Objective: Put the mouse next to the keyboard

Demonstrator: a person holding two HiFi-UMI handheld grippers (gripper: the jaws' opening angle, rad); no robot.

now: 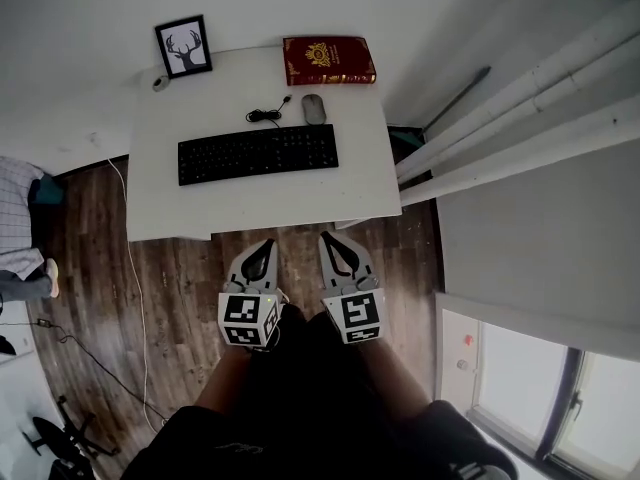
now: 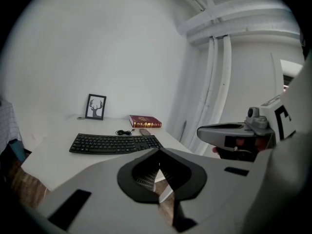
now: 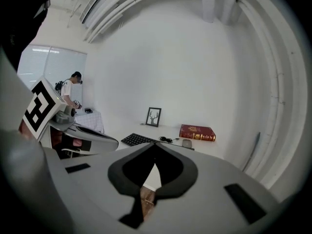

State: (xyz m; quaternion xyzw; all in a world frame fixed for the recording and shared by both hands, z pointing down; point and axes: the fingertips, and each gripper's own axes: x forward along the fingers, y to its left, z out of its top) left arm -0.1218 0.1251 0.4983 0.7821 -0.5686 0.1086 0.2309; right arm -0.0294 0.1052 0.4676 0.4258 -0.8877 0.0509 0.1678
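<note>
A grey mouse [image 1: 314,108] lies on the white table [image 1: 250,203] behind the right end of the black keyboard [image 1: 257,154], with its coiled cable [image 1: 265,116] to its left. The left gripper view shows the keyboard [image 2: 114,143] and the mouse [image 2: 145,131] farther ahead. In the right gripper view the mouse [image 3: 187,143] sits right of the keyboard [image 3: 136,140]. My left gripper [image 1: 262,246] and right gripper [image 1: 330,240] hang side by side over the floor, just short of the table's front edge. Both are shut and hold nothing.
A red book [image 1: 328,60] and a framed deer picture [image 1: 183,46] stand at the table's back edge. White pipes [image 1: 520,118] run along the wall at right. A cable [image 1: 135,268] trails over the wooden floor at left. A person [image 3: 73,94] stands far off.
</note>
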